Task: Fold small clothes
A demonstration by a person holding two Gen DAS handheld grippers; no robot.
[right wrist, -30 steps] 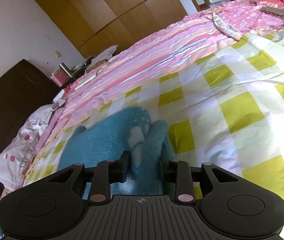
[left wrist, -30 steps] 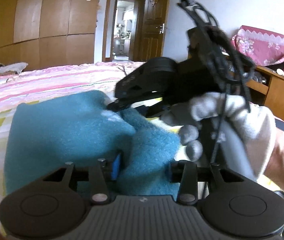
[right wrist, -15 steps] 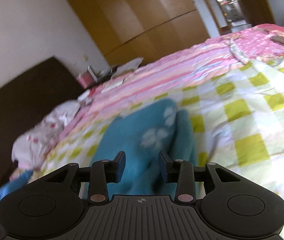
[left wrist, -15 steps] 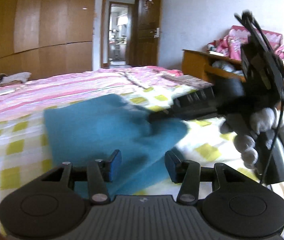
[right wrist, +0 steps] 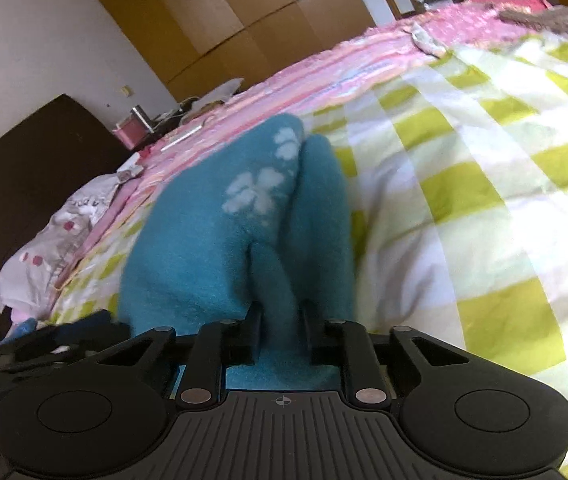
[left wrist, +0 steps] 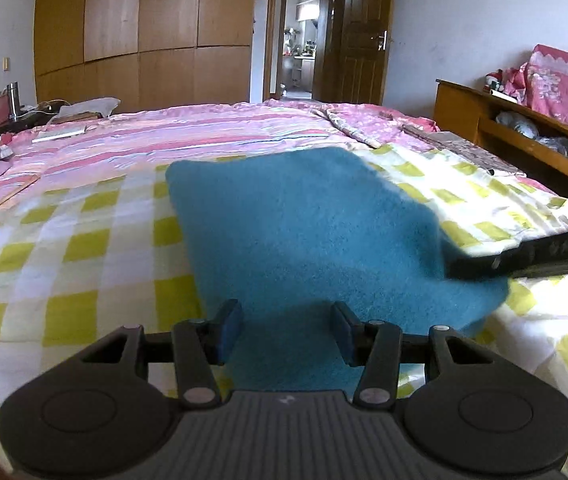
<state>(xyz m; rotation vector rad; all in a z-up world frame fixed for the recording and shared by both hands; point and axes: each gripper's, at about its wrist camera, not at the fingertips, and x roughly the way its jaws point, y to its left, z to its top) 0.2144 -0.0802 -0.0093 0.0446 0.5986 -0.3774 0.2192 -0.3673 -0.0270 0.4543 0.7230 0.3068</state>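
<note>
Right now the teal fleece garment (left wrist: pixel 311 236) lies spread across the middle of the left wrist frame, on the yellow-and-white checked sheet (left wrist: pixel 80 248) that covers the lower half of the bed. Its near edge runs under the left gripper (left wrist: pixel 287 330) at the bottom centre, whose 2 blue-padded fingers (left wrist: pixel 231 326) stand wide apart with nothing between them, just above the cloth.

At the right edge of that frame the right gripper (left wrist: pixel 459 269) reaches in as a dark bar, its tip touching the garment's lower right corner.

From the right wrist view, the right gripper (right wrist: pixel 282 330) sits at the bottom centre with its jaws narrowed onto a bunched ridge of the same garment (right wrist: pixel 220 248). The fabric rises from the fingers toward the centre of the frame in 2 soft folds, and pale flower prints (right wrist: pixel 256 192) show on the upper fold.

Behind the checked sheet a pink striped quilt (left wrist: pixel 188 136) fills the middle band of the left wrist frame. Wooden wardrobes (left wrist: pixel 144 36) take up the upper left, an open doorway (left wrist: pixel 299 32) stands at upper centre, and a wooden shelf unit (left wrist: pixel 523 140) sits at the right.
</note>
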